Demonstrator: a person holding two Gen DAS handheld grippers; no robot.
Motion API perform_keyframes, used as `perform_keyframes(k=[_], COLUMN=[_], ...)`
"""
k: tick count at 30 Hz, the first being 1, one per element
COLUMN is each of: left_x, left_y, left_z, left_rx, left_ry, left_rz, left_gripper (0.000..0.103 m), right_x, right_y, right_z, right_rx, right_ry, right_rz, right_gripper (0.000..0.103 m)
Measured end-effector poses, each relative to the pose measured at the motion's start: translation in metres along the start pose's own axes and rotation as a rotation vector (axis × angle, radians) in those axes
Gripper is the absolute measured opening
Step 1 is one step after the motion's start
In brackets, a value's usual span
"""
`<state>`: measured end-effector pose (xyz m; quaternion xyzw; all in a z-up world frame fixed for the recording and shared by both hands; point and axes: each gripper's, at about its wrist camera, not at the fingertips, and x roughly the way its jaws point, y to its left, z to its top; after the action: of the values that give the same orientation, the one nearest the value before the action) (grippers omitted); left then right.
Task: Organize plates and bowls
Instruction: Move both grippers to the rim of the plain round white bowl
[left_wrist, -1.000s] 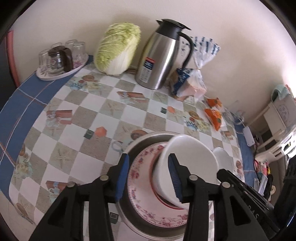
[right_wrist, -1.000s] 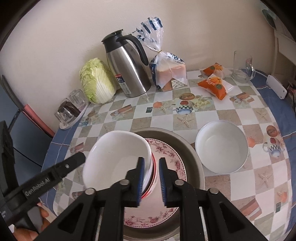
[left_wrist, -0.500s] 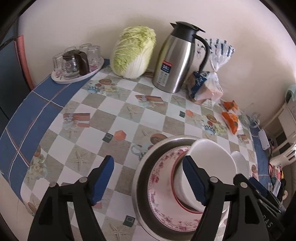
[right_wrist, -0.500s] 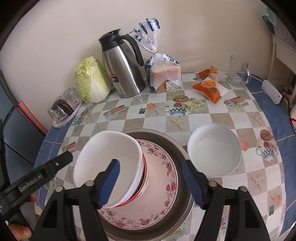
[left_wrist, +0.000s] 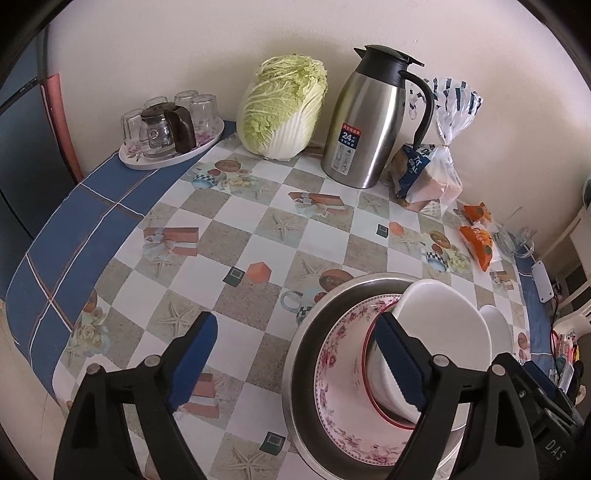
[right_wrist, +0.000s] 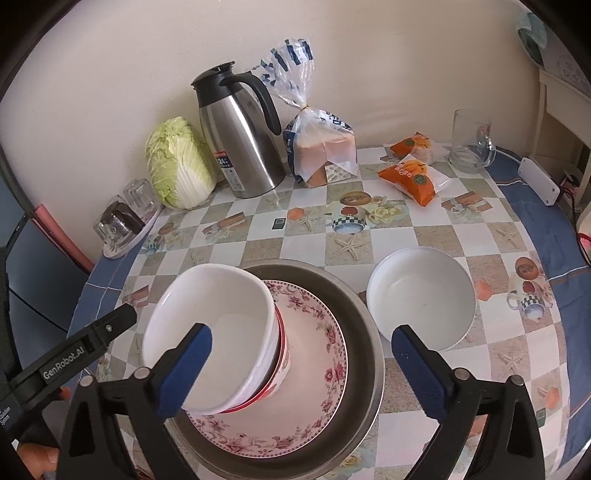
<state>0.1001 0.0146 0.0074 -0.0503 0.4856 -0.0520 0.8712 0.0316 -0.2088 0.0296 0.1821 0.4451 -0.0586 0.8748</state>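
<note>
Stack forming near front edge of table (right_wrist: 517, 206): metal pan (right_wrist: 364, 325) carrying floral plate (right_wrist: 317, 373), red-rimmed bowl (right_wrist: 279, 373) sitting on plate, white bowl (right_wrist: 207, 325) nesting in it, tilted, mouth facing up and toward front-left.

Left gripper (left_wrist: 295, 365) and right gripper (right_wrist: 301, 369): jaws have just been opening, now spread wide, released, pads pressing nothing; right gripper's blue pads straddling the stack.

Remaining, by judgement: second white bowl (right_wrist: 421, 299) sitting upright alone beside pan, toward right edge, awaiting stacking; tilted bowl likely needing levelling.
</note>
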Motion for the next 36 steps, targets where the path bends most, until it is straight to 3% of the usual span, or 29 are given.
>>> perform_keyframes(k=[26,36], left_x=[-0.028,-0.039], left_y=[-0.025,-0.059], left_z=[-0.004,0.004], left_rx=[0.028,0.100], left_ry=[-0.071,-0.089], left_rz=[0.023,-0.061], left_gripper=[0.088,0.088], right_x=[-0.021,-0.026], right_y=[-0.039,-0.084], right_z=[0.005,0.013], right_rx=[0.082,0.188], right_ry=[-0.039,-0.058], right_rz=[0.017,-0.028], right_gripper=[0.102,0.102])
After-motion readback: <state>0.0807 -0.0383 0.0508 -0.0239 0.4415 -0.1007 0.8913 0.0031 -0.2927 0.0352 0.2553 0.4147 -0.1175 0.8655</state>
